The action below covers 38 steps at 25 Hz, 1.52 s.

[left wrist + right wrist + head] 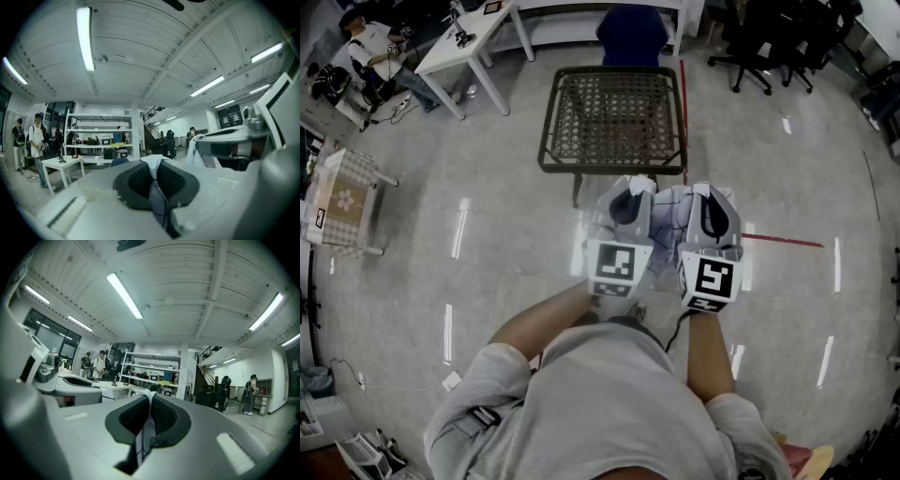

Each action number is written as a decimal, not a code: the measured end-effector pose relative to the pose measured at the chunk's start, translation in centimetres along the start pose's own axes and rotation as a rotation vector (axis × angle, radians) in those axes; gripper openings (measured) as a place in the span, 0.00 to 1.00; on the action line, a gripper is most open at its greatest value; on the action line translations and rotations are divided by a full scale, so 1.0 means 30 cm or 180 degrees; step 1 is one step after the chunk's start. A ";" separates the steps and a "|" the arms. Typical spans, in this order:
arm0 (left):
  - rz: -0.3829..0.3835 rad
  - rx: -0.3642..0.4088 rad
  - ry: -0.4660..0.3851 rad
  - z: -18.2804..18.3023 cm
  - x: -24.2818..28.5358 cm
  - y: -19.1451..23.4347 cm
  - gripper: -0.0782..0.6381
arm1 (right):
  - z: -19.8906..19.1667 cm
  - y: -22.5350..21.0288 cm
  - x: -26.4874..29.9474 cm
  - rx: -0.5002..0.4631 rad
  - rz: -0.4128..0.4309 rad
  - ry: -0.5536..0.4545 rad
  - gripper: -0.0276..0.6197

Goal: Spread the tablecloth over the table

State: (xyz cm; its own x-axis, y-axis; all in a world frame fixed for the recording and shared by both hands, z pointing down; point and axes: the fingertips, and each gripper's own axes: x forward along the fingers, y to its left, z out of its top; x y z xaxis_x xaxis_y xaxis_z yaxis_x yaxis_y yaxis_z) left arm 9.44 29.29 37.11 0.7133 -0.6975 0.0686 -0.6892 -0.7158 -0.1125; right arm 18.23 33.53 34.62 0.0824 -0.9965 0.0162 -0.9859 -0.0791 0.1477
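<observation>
A dark lattice-top table (614, 117) stands on the floor just ahead of me. I hold both grippers level and side by side in front of its near edge. The white tablecloth (671, 214) with thin dark lines is bunched between and under them. In the head view the left gripper (630, 195) and the right gripper (711, 202) both point toward the table. The left gripper (154, 165) is shut on a fold of the tablecloth (157, 192). The right gripper (150, 398) is shut on another fold of the tablecloth (146, 427). Most of the cloth is hidden by the grippers.
A blue chair (631, 36) stands behind the table. A white desk (469, 42) and seated people are at the far left. A small table with a checked cloth (342, 197) is at the left, black office chairs (769, 42) at the far right. A red floor line (783, 241) runs right.
</observation>
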 end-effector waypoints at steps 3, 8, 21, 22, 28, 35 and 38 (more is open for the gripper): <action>0.0066 -0.0015 0.0016 -0.007 0.009 -0.008 0.14 | -0.018 -0.007 0.005 0.0023 0.0081 0.0005 0.05; 0.0295 -0.0103 0.0104 -0.064 0.000 0.030 0.14 | -0.069 0.057 0.041 0.0003 0.0372 0.0019 0.05; 0.1078 -0.0310 0.0347 -0.233 -0.129 0.450 0.14 | -0.118 0.481 0.309 0.0005 0.1248 0.0161 0.05; 0.1141 -0.0323 0.0356 -0.240 -0.138 0.486 0.14 | -0.117 0.519 0.332 0.0011 0.1316 0.0172 0.05; 0.1465 -0.0350 0.0425 -0.276 -0.197 0.698 0.14 | -0.110 0.740 0.462 0.0001 0.1687 0.0238 0.05; 0.1810 -0.0406 0.0472 -0.326 -0.308 0.992 0.14 | -0.071 1.053 0.597 -0.0027 0.2055 0.0218 0.05; 0.1907 -0.0435 0.0496 -0.350 -0.360 1.110 0.14 | -0.056 1.196 0.646 -0.0050 0.2186 0.0237 0.05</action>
State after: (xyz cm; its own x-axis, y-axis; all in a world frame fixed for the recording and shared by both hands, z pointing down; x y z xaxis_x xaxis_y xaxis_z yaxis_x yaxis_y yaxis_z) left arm -22.55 12.65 43.03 0.1787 -0.9678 0.1774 -0.9805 -0.1901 -0.0493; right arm -15.31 11.43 41.90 -0.5495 -0.8161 0.1791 -0.8161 0.5702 0.0941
